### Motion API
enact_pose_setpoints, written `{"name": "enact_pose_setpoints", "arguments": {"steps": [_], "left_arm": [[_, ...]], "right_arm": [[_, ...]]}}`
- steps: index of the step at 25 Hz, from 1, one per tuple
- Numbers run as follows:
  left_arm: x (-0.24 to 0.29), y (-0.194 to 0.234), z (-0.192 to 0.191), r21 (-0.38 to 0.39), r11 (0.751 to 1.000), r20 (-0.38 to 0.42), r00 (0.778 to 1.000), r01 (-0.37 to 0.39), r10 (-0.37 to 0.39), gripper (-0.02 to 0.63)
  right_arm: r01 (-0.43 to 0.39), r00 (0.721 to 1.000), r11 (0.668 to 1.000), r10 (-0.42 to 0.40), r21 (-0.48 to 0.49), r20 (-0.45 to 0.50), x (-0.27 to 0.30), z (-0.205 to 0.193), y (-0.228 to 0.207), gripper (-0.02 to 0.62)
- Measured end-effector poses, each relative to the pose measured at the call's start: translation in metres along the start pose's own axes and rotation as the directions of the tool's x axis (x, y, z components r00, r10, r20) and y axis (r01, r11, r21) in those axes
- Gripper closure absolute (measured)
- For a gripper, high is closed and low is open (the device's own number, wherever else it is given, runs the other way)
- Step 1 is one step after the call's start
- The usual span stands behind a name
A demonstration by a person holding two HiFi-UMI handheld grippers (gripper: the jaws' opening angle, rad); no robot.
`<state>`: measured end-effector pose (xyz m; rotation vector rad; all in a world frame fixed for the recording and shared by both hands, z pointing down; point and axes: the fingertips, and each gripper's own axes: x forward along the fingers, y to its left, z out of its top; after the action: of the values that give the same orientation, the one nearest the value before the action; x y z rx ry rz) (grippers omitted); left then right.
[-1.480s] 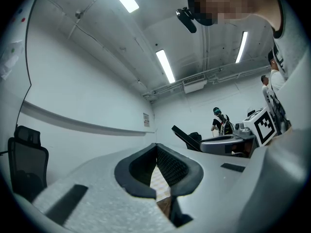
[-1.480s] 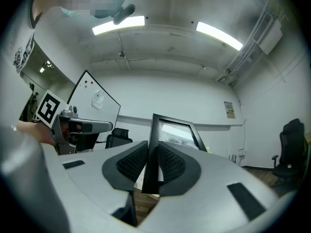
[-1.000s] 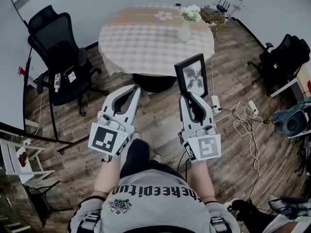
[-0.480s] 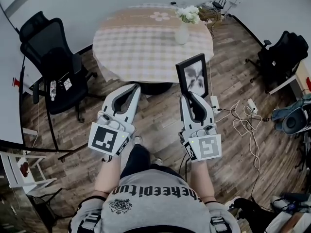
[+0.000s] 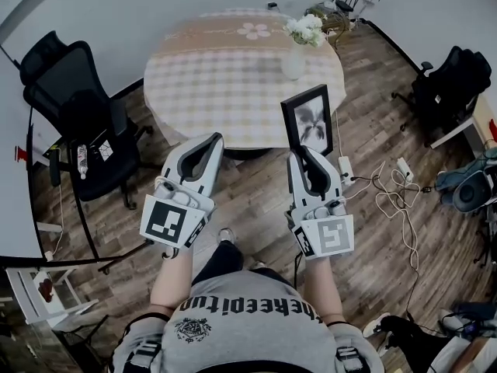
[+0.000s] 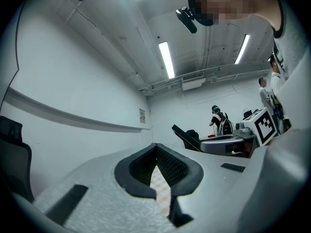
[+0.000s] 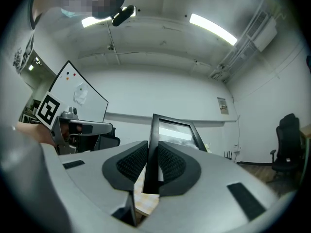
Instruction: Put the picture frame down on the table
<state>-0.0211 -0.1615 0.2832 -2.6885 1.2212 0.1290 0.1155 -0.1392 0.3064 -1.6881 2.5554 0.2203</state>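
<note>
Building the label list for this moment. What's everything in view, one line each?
table: one, round, beige checked cloth, ahead of the person
vase: one, white, holding white flowers, far right part of the table
picture frame: one, black, upright in the right gripper, by the table's near edge
office chairs: two, black, one left of the table, one far right
power strips: two, white, on the wood floor at right, second at
cables: a tangle, white, floor by the strips
left gripper: one, white, jaws together, nothing held
right gripper: one, white, jaws shut on the frame's lower edge
</note>
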Motion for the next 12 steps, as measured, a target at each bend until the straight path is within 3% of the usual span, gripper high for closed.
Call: {"name": "enact_pose_setpoints", "arguments": {"steps": [12], "left_arm": [[0.031, 0.072, -0.013, -0.018, 0.999, 0.013, 0.999, 0.049, -0.049, 0.591]], "right_arm": [[0.044, 0.999, 0.999, -0.044, -0.013, -0.012, 0.074, -0.006, 0.008, 0.525]]}}
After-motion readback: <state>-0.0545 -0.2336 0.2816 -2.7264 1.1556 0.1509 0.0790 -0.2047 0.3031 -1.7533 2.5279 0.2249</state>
